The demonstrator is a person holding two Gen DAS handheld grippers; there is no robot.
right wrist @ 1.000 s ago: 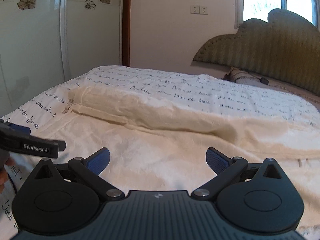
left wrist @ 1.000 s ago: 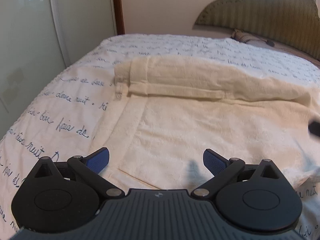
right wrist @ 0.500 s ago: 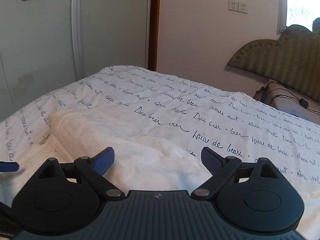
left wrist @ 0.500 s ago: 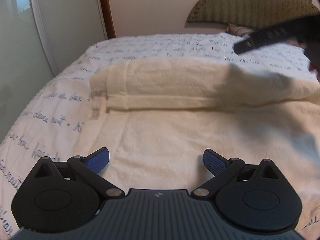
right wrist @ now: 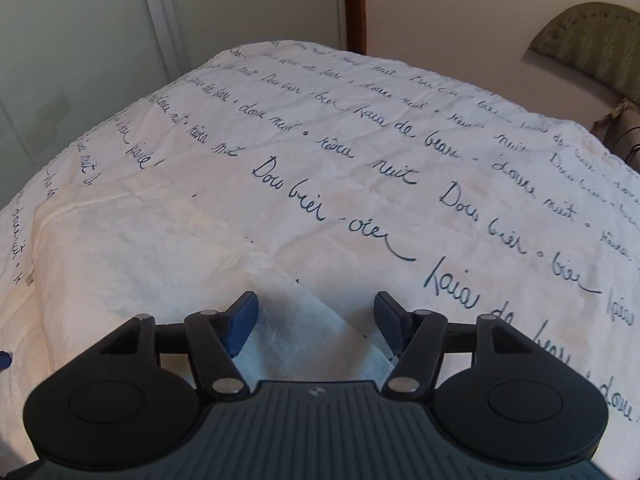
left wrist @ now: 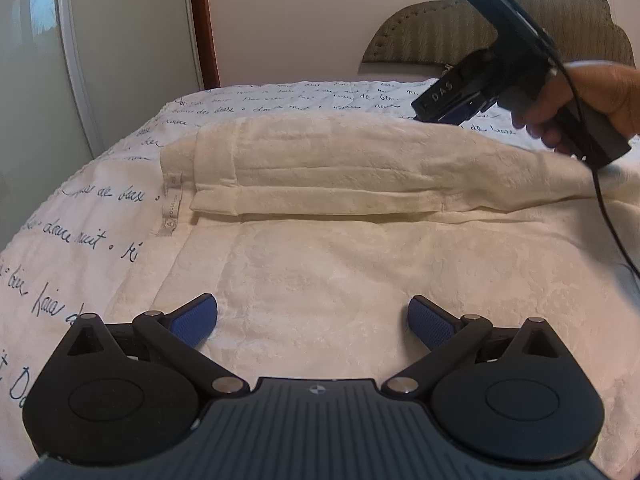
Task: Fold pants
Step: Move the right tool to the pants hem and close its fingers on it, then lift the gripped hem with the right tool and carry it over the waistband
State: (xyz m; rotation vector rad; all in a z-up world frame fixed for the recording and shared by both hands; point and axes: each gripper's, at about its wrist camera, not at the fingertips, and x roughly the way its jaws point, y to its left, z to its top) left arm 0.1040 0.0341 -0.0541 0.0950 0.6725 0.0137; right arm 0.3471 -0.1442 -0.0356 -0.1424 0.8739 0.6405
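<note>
Cream pants [left wrist: 340, 248] lie spread on the bed, with one leg folded over as a long roll [left wrist: 320, 176] across the far side and the waistband with its label at the left. My left gripper [left wrist: 312, 320] is open and empty, low over the near flat part of the pants. My right gripper [right wrist: 314, 320] is open, its blue fingers on either side of the far edge of the cream pants [right wrist: 140, 264]. It also shows in the left wrist view [left wrist: 452, 112], held by a hand above the far edge of the folded leg.
The bed carries a white cover with blue handwriting print [right wrist: 400, 168]. A padded green headboard [left wrist: 520, 40] stands at the right, a pillow [right wrist: 616, 128] below it. Sliding wardrobe doors [left wrist: 60, 80] stand close on the left. A black cable [left wrist: 608, 220] hangs from the right gripper.
My right gripper has moved forward and down over the far edge of the pants and narrowed its fingers a little. My left gripper has shifted slightly and stays open.
</note>
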